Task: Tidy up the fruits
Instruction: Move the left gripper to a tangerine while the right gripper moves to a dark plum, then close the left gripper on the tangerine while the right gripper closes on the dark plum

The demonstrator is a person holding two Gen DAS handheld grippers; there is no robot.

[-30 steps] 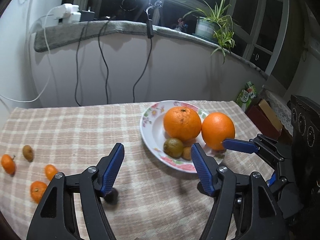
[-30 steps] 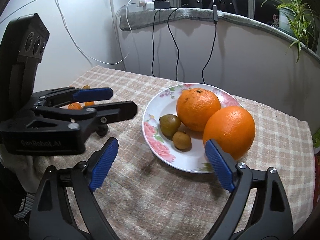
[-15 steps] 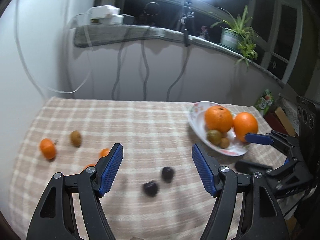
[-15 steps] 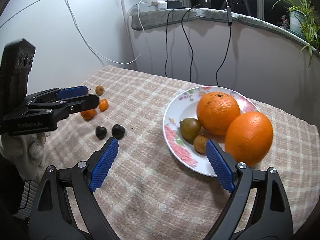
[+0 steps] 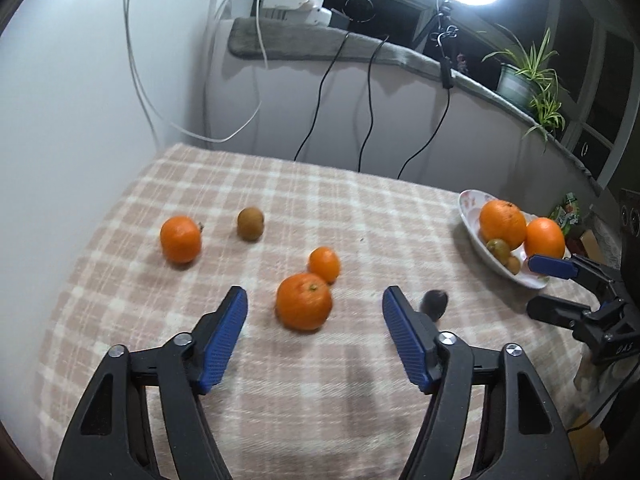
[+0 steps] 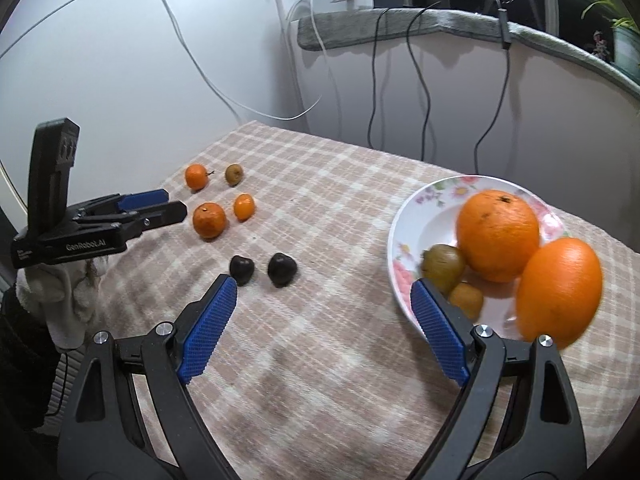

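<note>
From my left wrist view, going left to right: a mandarin with a stem stub (image 5: 180, 239) and a brownish-green small fruit (image 5: 250, 223) sit far out on the checked cloth (image 5: 328, 400). Nearer me lie the big mandarin (image 5: 304, 301) and, touching it behind, a small mandarin (image 5: 324, 264). My left gripper (image 5: 315, 336) has just been narrowing its jaws, yet they stand spread, nothing pinched; the big mandarin lies just ahead of the gap. I judge it light, round, slightly soft, with a dimpled rind that grips well against the ribbed blue pads (image 5: 224, 338). I would take it across its widest middle, gently, since it could roll on the woven cloth or bruise.

Right of that, a dark fruit (image 5: 435, 303) is blurred; from the right wrist view there are two dark fruits (image 6: 282, 269), smooth and glossy, likely slippery.

Farther right, the glazed floral plate (image 6: 404, 236) carries two large oranges (image 6: 498, 235), heavier and firm, plus two small dull fruits. My right gripper (image 6: 324, 326) hovers spread wide and empty beside the plate's rim.
</note>
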